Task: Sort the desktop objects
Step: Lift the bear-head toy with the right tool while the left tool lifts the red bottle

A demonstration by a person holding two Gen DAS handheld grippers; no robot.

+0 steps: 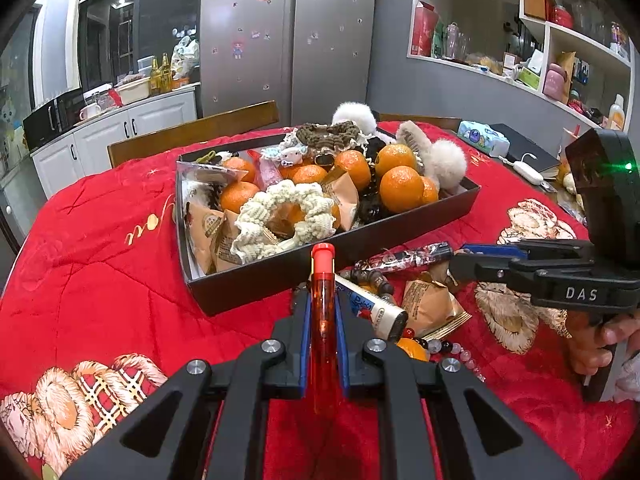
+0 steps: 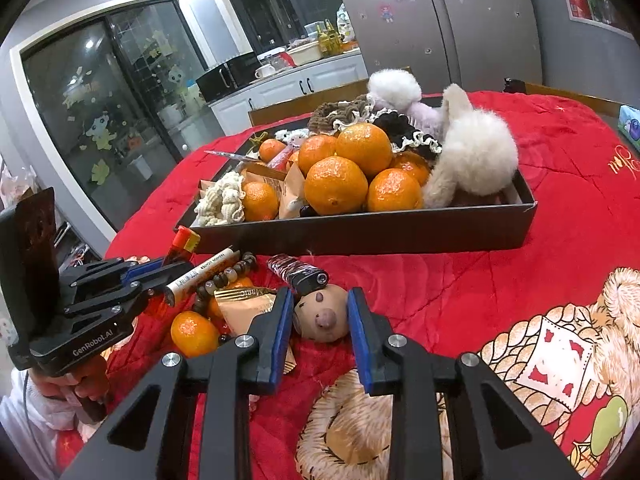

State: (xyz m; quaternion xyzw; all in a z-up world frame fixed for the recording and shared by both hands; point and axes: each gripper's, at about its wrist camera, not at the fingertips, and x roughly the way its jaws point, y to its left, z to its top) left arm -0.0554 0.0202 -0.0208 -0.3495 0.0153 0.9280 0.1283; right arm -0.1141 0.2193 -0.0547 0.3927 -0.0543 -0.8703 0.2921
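Both grippers are black plastic tools with angular, triangular cut-outs in their linkage arms and round silver screw heads at the joints. The left gripper (image 1: 323,312) carries blue pads on the inner faces of its fingers; seen from the right wrist camera, its body bears white "GenRobot.AI" lettering. The right gripper (image 2: 320,312) has the same blue pads (image 2: 283,320), white "DAS" lettering on its side and a small green light on its upright housing. White sleeves (image 2: 24,412) cover the person's wrists.

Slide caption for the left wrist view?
Left hand-held gripper shut on a red lighter before the full black tray on a red cloth.
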